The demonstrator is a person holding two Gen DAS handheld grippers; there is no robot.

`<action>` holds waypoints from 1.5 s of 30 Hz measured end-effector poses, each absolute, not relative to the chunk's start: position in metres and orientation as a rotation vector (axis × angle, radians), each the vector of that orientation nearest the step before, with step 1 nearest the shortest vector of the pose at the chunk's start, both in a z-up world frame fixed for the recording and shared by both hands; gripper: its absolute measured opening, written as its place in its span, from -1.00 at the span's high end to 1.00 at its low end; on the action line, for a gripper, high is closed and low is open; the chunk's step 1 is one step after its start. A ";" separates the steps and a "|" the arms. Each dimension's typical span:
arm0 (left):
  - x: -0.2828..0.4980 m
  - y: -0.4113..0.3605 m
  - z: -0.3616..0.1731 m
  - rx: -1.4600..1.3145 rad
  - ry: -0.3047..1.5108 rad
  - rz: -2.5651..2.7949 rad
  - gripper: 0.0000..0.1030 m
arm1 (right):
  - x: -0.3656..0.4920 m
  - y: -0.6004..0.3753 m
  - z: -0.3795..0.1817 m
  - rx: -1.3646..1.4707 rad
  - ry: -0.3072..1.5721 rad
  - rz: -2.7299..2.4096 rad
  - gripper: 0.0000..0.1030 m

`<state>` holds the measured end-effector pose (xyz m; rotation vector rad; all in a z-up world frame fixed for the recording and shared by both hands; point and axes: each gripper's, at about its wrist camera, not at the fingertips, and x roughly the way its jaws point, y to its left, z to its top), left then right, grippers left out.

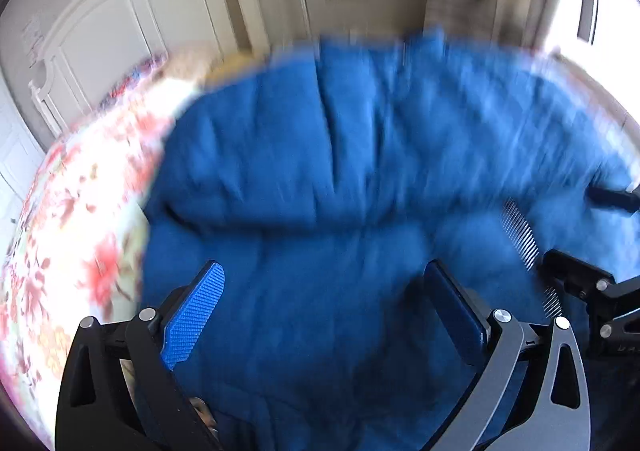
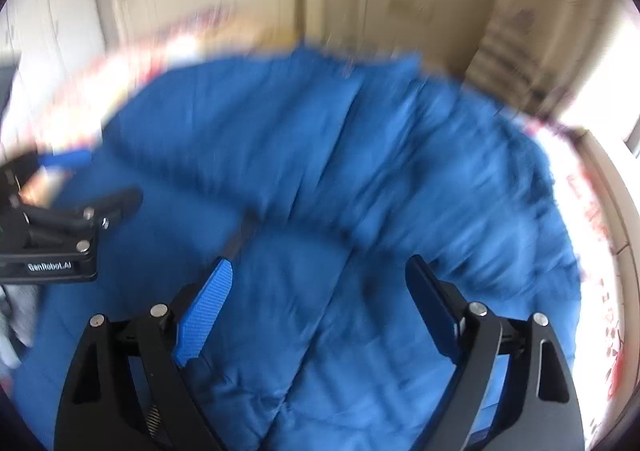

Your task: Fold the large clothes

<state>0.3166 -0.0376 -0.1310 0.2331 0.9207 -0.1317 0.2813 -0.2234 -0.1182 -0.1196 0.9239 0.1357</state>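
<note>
A large blue garment [image 1: 340, 171] lies spread on a bed and fills most of both views; it also shows in the right wrist view [image 2: 340, 171], with folds and a seam running down its middle. My left gripper [image 1: 324, 275] hovers above the cloth with its jaws wide apart and nothing between them. My right gripper [image 2: 320, 271] is likewise open and empty above the cloth. Each gripper shows at the edge of the other's view: the right one [image 1: 592, 291] and the left one [image 2: 60, 223]. Both views are motion-blurred.
A floral bedspread [image 1: 80, 231] lies under the garment and shows at the left, and at the right edge in the right wrist view [image 2: 600, 251]. White panelled wardrobe doors [image 1: 120, 31] and a beige wall stand behind the bed. A bright window [image 1: 608, 19] is at the right.
</note>
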 end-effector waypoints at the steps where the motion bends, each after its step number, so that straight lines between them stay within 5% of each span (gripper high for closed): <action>1: 0.315 -0.032 -0.130 0.202 0.913 -0.139 -0.91 | 0.279 -0.228 -0.115 -0.094 0.934 0.140 -0.68; 7: 0.300 0.024 -0.105 0.099 0.860 -0.040 -0.91 | 0.236 -0.293 -0.074 0.013 0.828 0.007 -0.70; 13: 0.304 0.080 -0.135 -0.080 0.949 0.020 -0.91 | 0.213 -0.365 -0.104 0.174 0.895 -0.089 -0.70; 22: 0.224 0.033 -0.087 0.023 0.778 -0.088 -0.91 | 0.139 -0.291 -0.060 -0.020 0.811 0.094 -0.71; 28: 0.206 -0.031 -0.133 0.259 0.855 -0.179 -0.91 | 0.127 -0.225 -0.097 -0.192 0.898 0.149 -0.78; 45: 0.155 0.034 -0.118 0.155 0.814 -0.054 -0.91 | 0.071 -0.268 -0.089 -0.113 0.848 0.065 -0.79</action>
